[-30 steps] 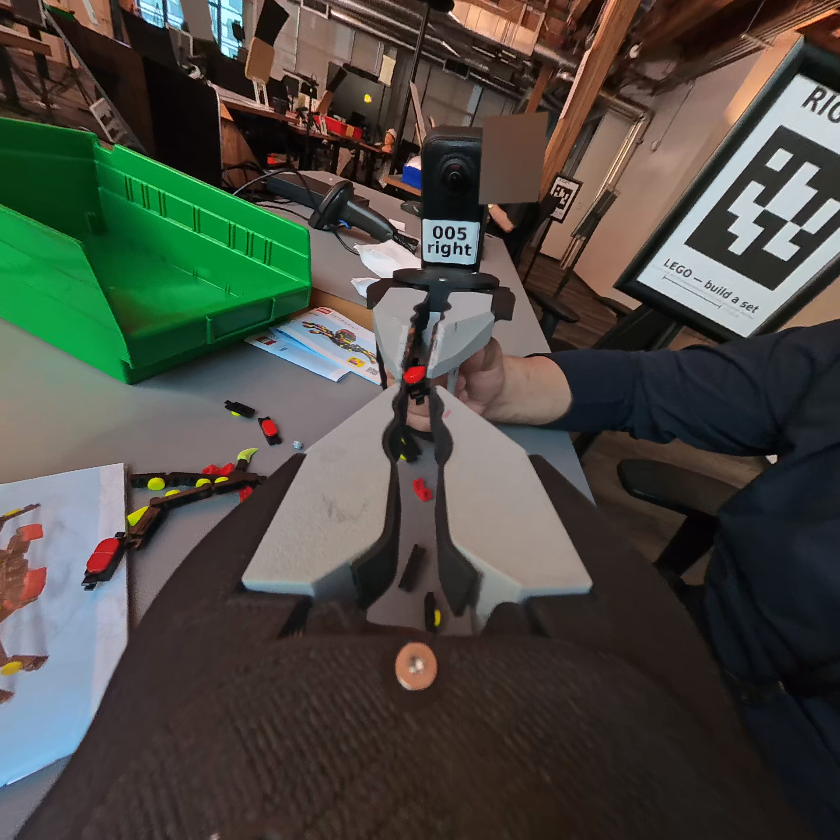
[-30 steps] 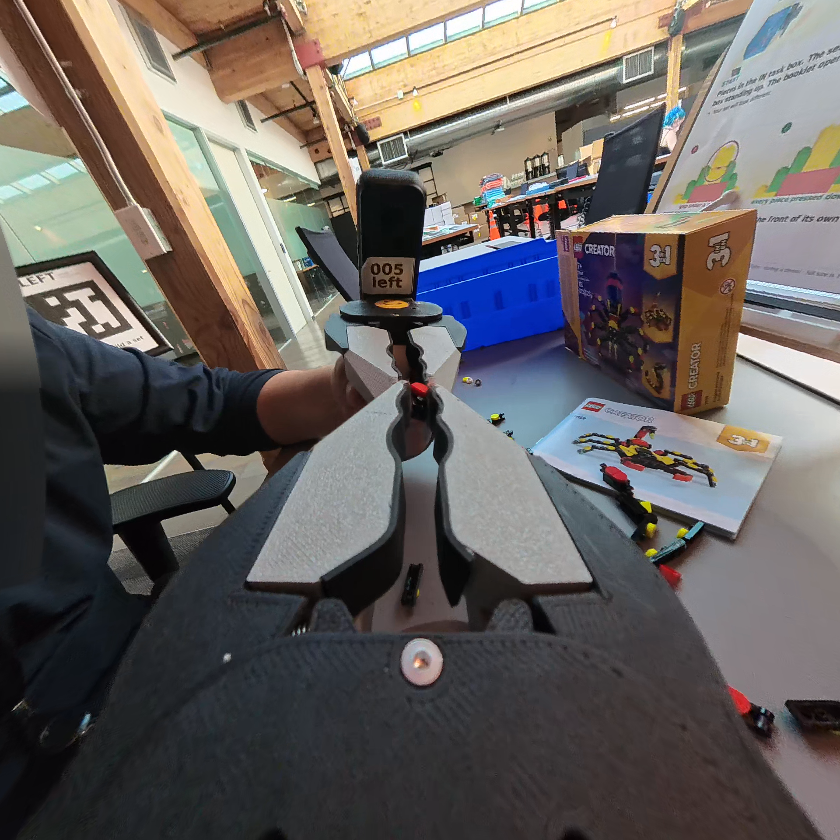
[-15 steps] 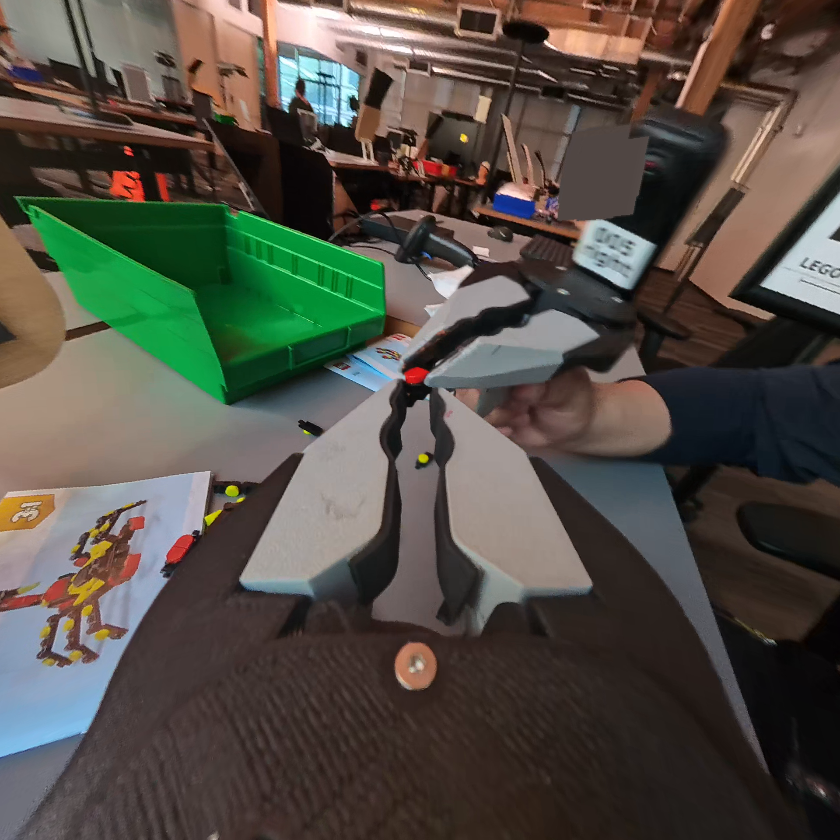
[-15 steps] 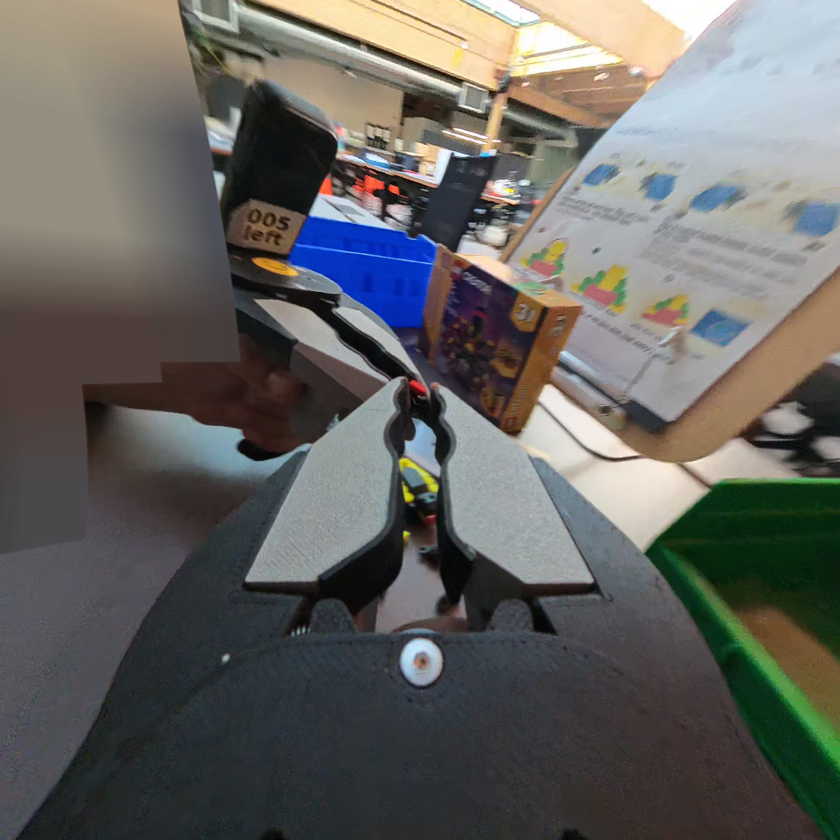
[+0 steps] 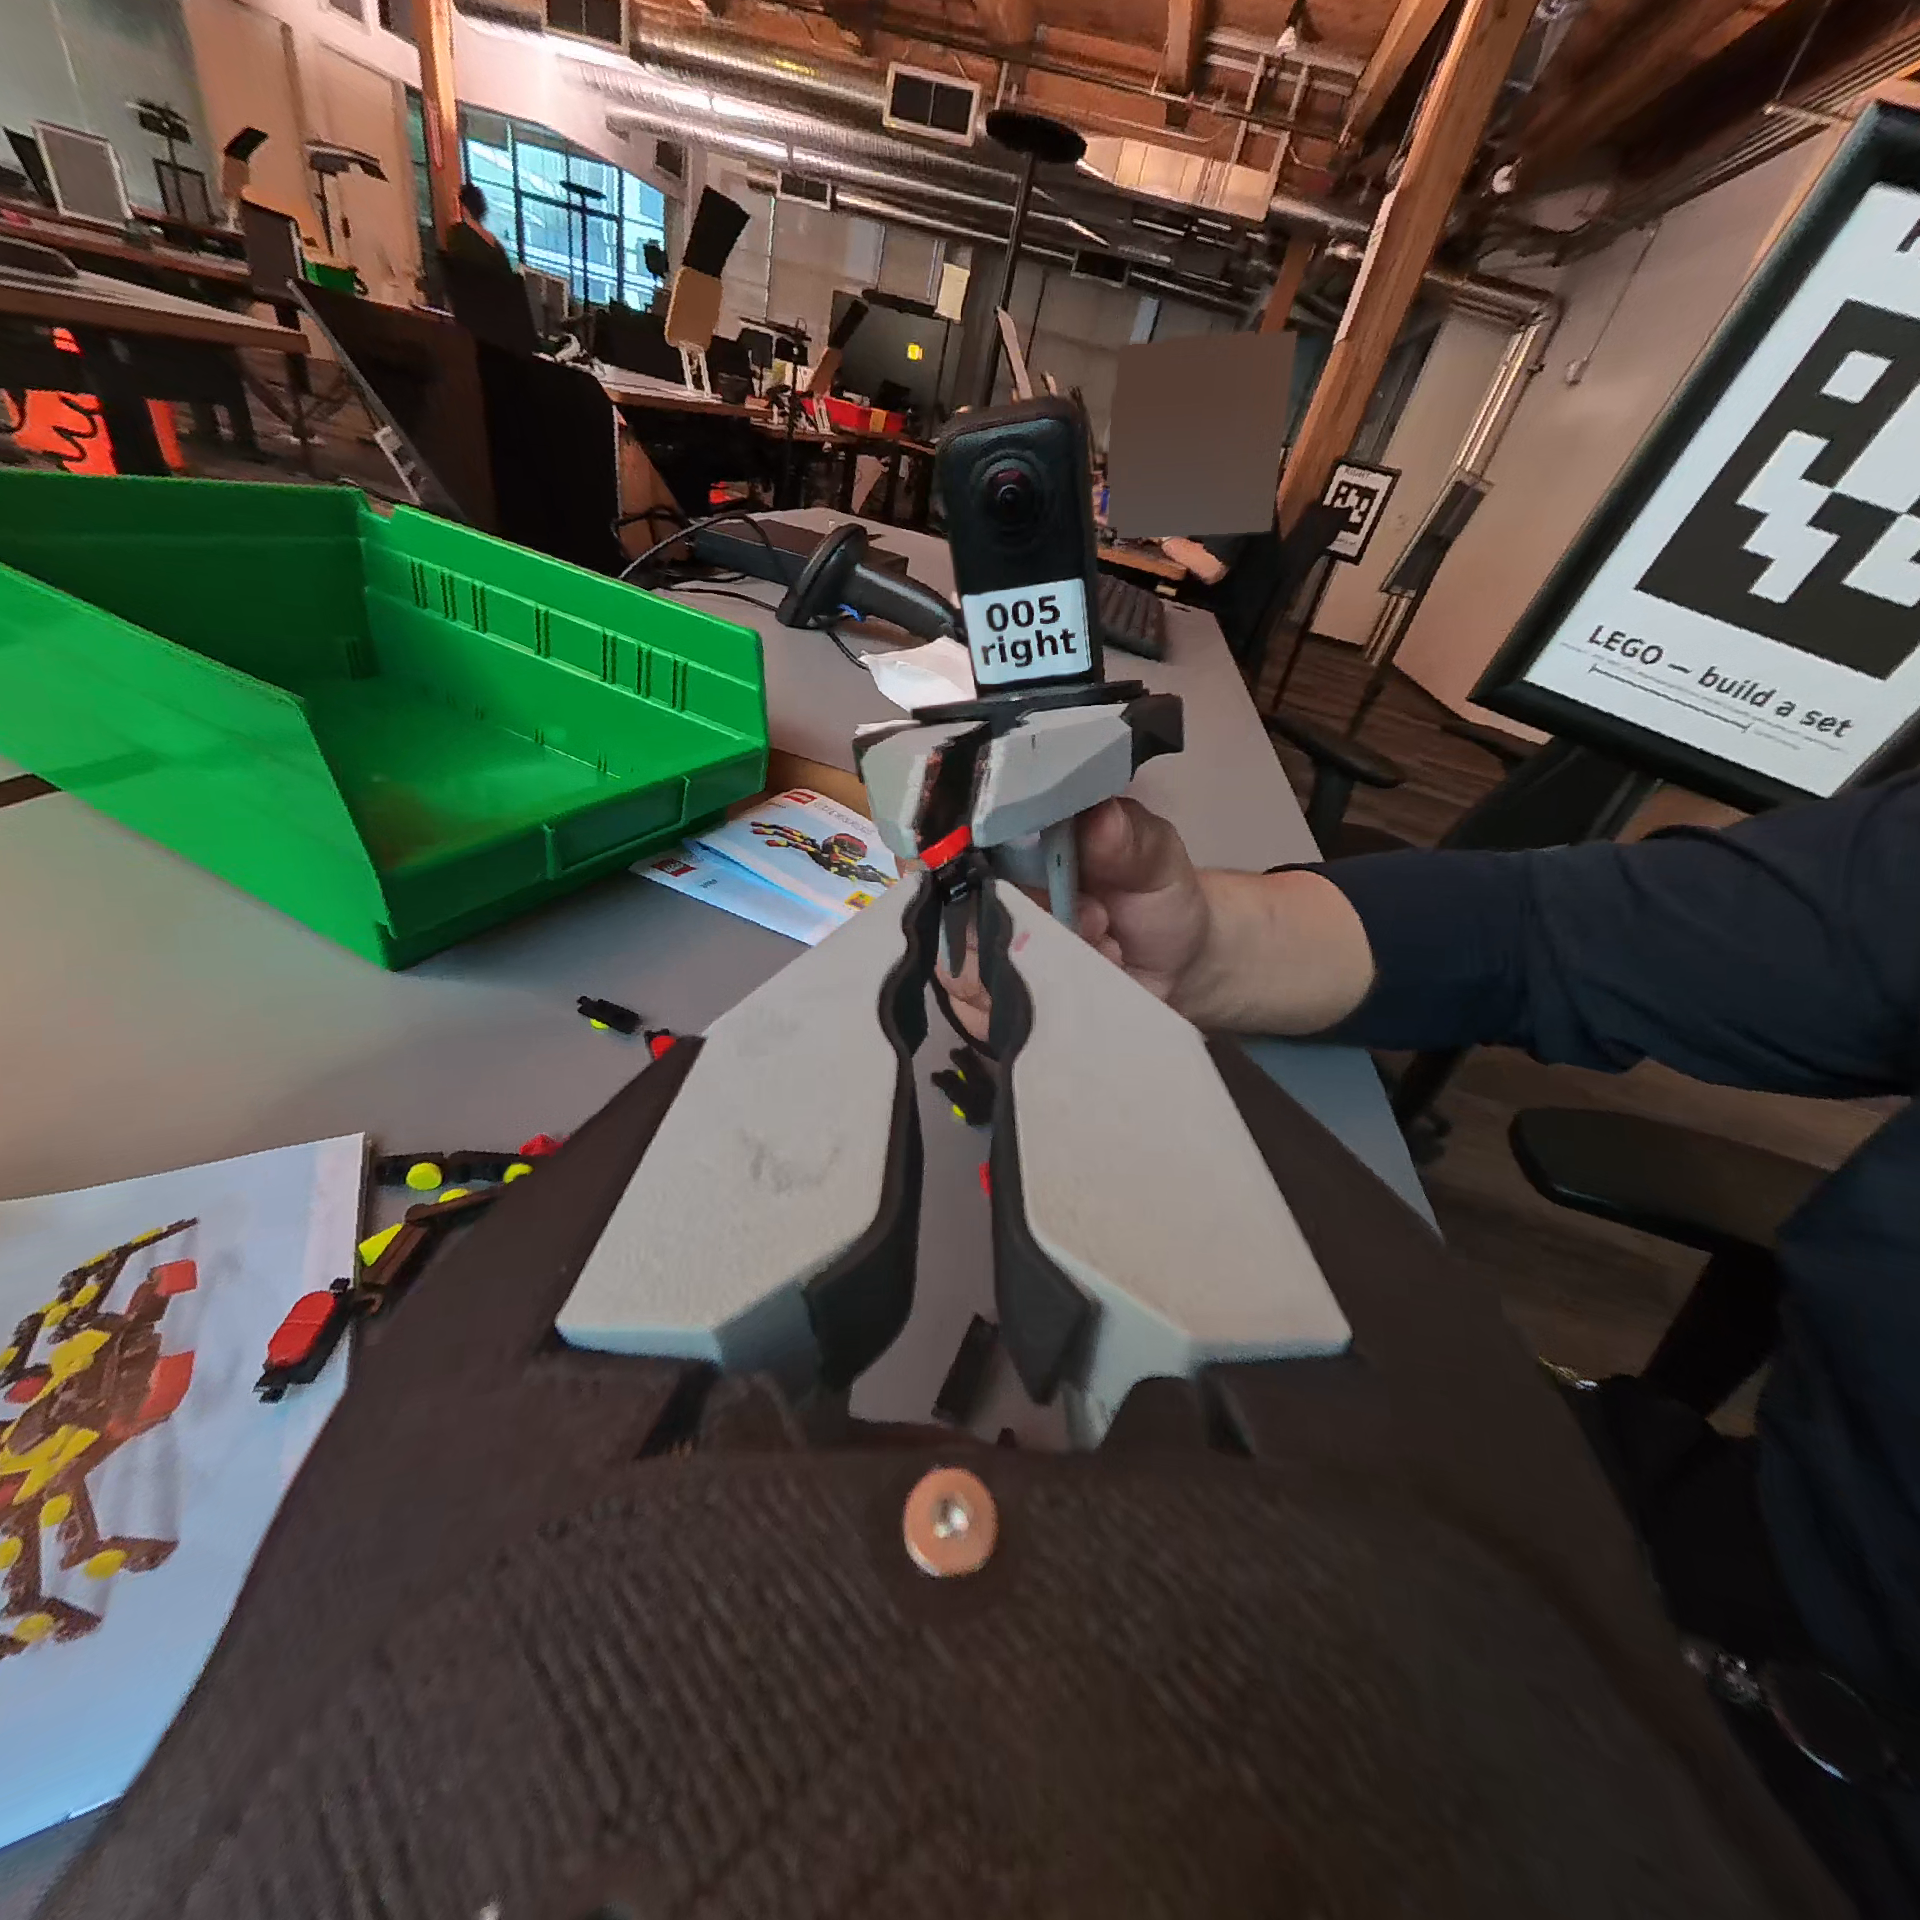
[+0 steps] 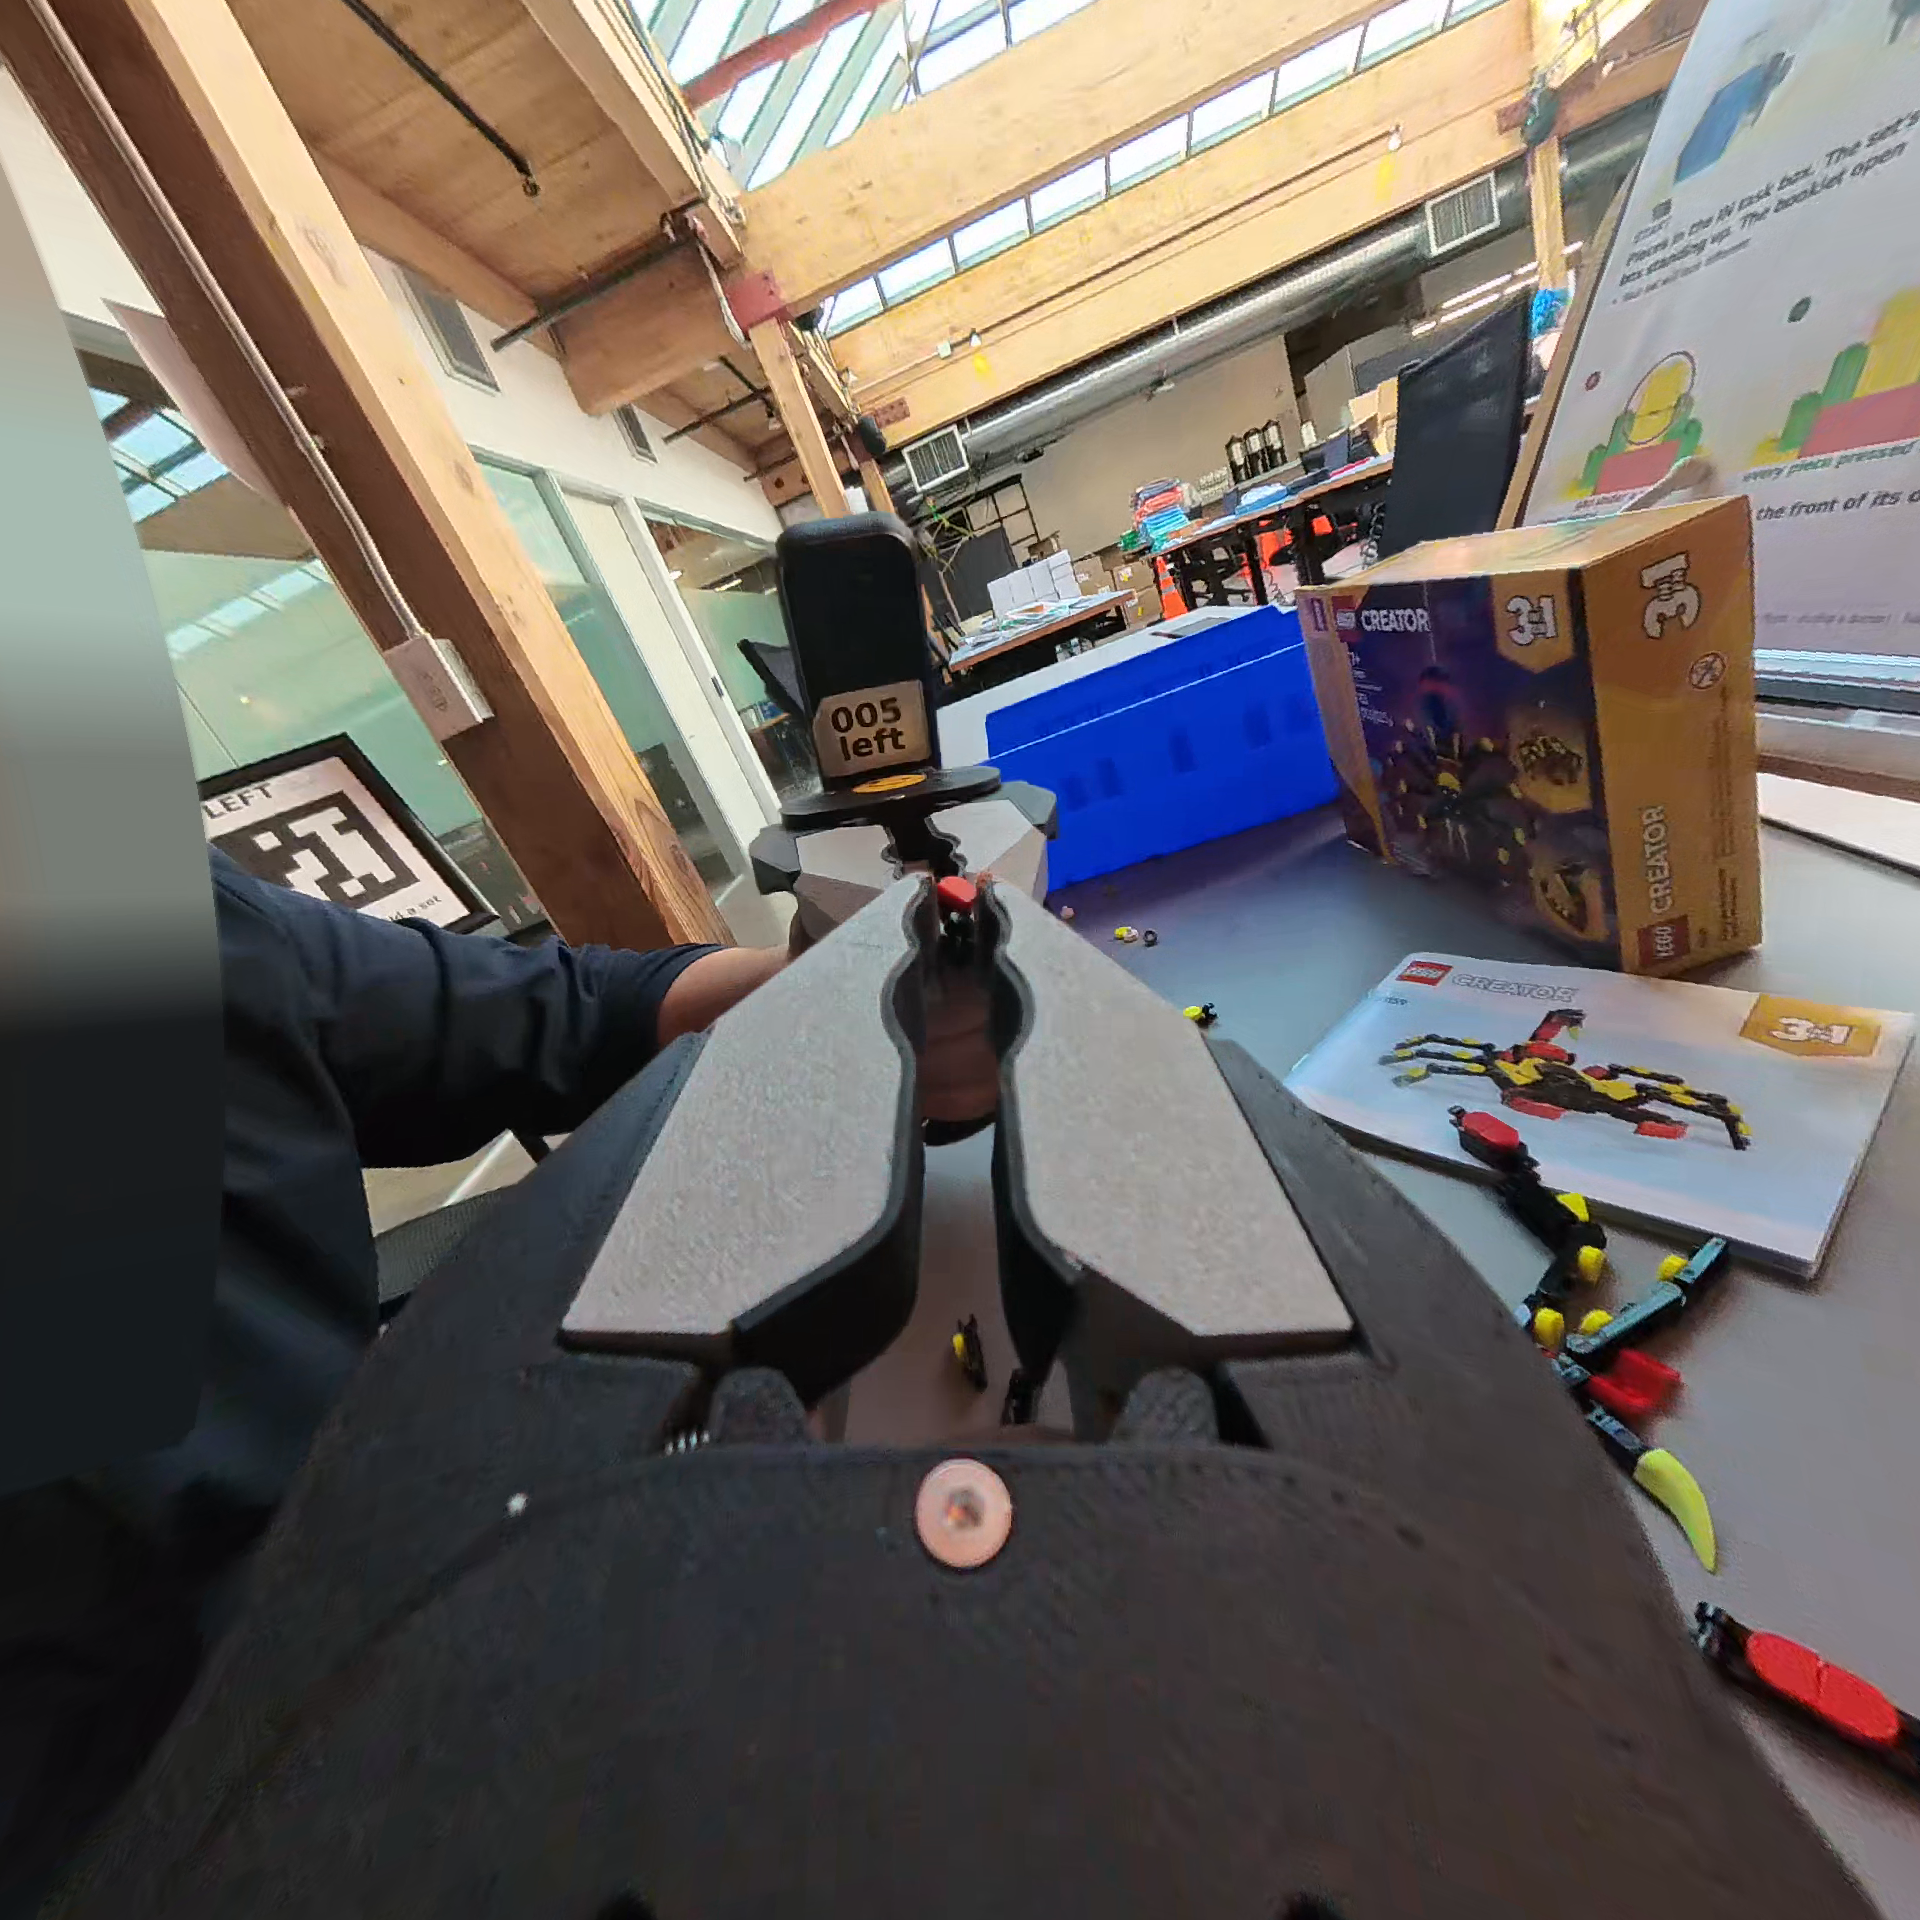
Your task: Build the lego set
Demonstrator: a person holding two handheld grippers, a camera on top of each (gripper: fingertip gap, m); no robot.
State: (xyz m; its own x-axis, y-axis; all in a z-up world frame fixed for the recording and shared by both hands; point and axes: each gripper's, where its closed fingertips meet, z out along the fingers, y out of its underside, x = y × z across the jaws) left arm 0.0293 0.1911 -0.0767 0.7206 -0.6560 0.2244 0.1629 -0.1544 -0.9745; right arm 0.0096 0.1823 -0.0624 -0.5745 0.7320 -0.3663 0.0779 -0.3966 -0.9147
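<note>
Both grippers meet tip to tip above the grey table (image 5: pixel 260 1018). Left gripper (image 5: pixel 951 899) is closed on the black lower part of a small brick assembly (image 5: pixel 954 878); right gripper (image 6: pixel 954 902) is closed on its red top (image 6: pixel 952 891). Each one blocks the other's forward line, with a hand (image 5: pixel 1153 914) and dark sleeve behind. Nearest on the left side lie a printed sheet (image 5: pixel 125 1403) and a half-built black, yellow and red leg (image 5: pixel 416 1236); loose bits (image 5: pixel 608 1013) sit farther out, then two booklets (image 5: pixel 790 862) beside a green bin (image 5: pixel 395 727). On the right side lie leg pieces (image 6: pixel 1600 1340), an instruction booklet (image 6: pixel 1621 1091), then the set's yellow box (image 6: pixel 1538 727) and a blue bin (image 6: pixel 1153 748).
</note>
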